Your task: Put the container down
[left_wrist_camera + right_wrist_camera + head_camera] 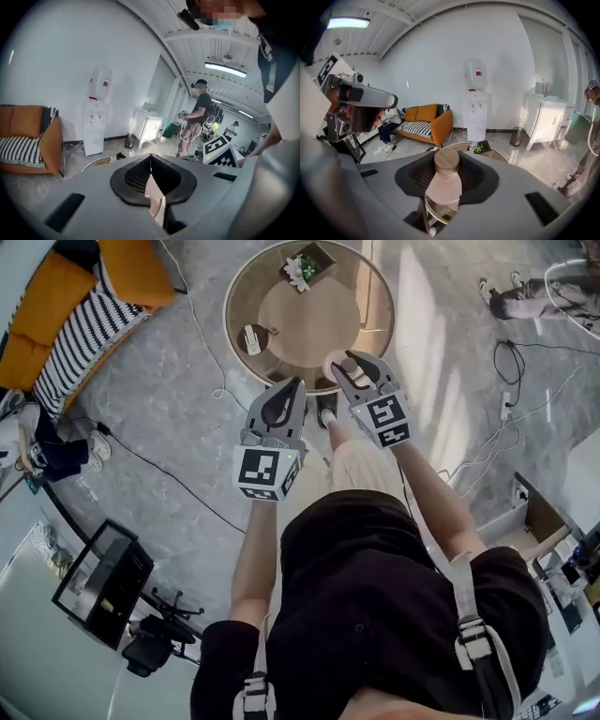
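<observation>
My right gripper (443, 176) is shut on the container (443, 183), a pale pink see-through jar with a round wooden lid (446, 159), held upright between the dark pads. In the head view the right gripper (349, 365) holds the container (331, 366) over the near rim of the round wooden table (281, 329). My left gripper (292, 388) hovers just left of it above the floor, short of the table's edge. Its jaws are shut with nothing between them, and they meet in one seam in the left gripper view (151, 161).
On the table stand a boxed green plant (305, 266) and a small white item (251, 338). An orange sofa with a striped throw (75, 324) is at the left. Cables (202, 362) cross the grey floor. A black cabinet (103, 582) and a water dispenser (476, 112) are nearby. A person (197, 117) stands far off.
</observation>
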Tool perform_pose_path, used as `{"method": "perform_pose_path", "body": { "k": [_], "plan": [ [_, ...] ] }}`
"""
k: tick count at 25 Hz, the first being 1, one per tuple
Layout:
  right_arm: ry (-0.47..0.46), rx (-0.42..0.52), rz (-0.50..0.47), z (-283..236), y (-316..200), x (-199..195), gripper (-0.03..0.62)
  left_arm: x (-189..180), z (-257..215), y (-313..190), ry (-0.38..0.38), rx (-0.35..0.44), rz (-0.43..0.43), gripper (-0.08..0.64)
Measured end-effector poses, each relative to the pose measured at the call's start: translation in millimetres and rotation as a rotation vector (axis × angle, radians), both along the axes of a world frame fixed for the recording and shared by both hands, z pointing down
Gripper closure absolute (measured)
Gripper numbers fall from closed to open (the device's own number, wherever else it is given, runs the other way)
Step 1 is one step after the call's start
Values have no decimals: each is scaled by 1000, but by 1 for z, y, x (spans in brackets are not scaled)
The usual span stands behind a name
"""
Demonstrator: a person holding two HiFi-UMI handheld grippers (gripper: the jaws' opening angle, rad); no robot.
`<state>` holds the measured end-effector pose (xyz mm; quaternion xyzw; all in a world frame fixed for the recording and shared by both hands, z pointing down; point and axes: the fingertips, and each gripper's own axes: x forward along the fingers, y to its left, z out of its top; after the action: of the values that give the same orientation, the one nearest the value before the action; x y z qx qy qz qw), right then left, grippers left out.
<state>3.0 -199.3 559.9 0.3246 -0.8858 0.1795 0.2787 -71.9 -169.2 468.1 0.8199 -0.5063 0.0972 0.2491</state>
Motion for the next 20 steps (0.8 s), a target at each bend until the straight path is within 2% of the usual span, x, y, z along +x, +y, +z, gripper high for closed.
{"method": "perform_pose_path", "body": {
  "k": [9,15,20],
  "plan": [
    [50,-18,78,82,-24,-1,456,10,46,-22,6,-50,79,541],
    [124,-43,117,143,-47,0,456,11,76,-45,-67,-39,158,541],
    [173,-99,152,194,-55,-4,456,2,95,-53,-63,-70,191,541]
  ]
}}
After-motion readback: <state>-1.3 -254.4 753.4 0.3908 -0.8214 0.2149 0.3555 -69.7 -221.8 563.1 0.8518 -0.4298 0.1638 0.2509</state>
